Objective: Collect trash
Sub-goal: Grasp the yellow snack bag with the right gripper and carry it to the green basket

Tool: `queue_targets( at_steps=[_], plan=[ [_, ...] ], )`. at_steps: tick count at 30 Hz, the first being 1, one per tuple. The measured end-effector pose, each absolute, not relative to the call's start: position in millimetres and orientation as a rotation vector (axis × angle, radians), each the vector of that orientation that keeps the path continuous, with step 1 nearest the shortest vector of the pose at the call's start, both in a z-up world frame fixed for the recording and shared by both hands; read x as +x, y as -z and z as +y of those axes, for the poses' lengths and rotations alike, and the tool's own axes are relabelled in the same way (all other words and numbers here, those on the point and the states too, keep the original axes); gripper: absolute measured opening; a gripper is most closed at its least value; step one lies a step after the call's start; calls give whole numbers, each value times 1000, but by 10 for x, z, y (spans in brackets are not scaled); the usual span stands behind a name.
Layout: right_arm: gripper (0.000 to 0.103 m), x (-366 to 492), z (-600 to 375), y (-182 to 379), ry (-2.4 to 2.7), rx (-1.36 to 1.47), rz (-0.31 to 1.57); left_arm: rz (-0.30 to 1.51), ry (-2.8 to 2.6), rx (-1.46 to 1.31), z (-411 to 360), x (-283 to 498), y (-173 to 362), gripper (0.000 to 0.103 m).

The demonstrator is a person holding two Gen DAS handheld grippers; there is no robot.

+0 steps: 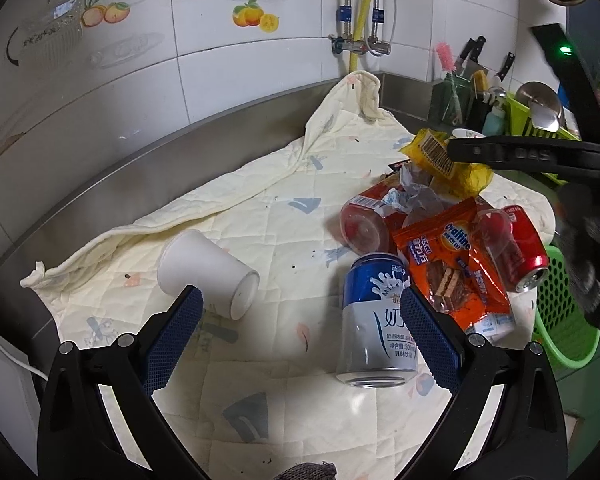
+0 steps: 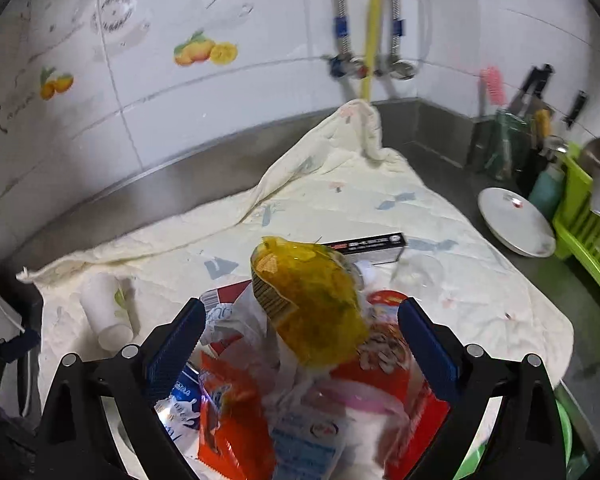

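1. A pale quilted cloth (image 1: 260, 216) covers the steel counter and serves as the landmark; all the trash lies on it.
2. The left gripper (image 1: 300, 320) hangs over the cloth's near part with its jaws spread wide, holding nothing.
3. A blue-and-white milk can (image 1: 374, 316) lies on its side on the cloth, its body partly behind the left gripper's right finger; whether they touch cannot be told.
4. A white foam cup (image 1: 208, 272) lies tipped over on the cloth's left side, just behind the left finger.
5. On the cloth's right side sits a heap: an orange Ovaltine wrapper (image 1: 448, 256), a red Coca-Cola can (image 1: 526, 248) and a red tub (image 1: 364, 224).
6. The right gripper (image 2: 300, 328) is above that heap, jaws wide apart.
7. A yellow snack bag (image 2: 308, 304) appears between its fingers, clear of both pads; whether anything supports it cannot be told.
8. A green basket (image 1: 564, 312) sits past the cloth's right edge.
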State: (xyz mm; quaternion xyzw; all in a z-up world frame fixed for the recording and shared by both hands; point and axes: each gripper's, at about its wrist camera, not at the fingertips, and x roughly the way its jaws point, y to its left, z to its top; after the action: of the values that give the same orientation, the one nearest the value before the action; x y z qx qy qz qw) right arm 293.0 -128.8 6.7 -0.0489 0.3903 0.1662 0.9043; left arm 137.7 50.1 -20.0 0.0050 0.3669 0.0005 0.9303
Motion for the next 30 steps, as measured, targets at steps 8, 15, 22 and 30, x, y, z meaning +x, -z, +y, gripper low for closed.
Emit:
queue_targets(
  at_steps=[8,15,22,30],
  plan=[
    [75,3145,-1243,99,-335,-169,846,764,31,3,454,1400,258,97],
    [59,3105,-1364,53,-354,-119,829,769,76,-2,305,1437,268,97],
    [57,2933,-1512,-142,-361,-54,768,761,132,-12,159,1430,256,94],
    [57,2452,-1918,-420,-326,9,692,772,248,13,-211,1441,285,85]
  ],
)
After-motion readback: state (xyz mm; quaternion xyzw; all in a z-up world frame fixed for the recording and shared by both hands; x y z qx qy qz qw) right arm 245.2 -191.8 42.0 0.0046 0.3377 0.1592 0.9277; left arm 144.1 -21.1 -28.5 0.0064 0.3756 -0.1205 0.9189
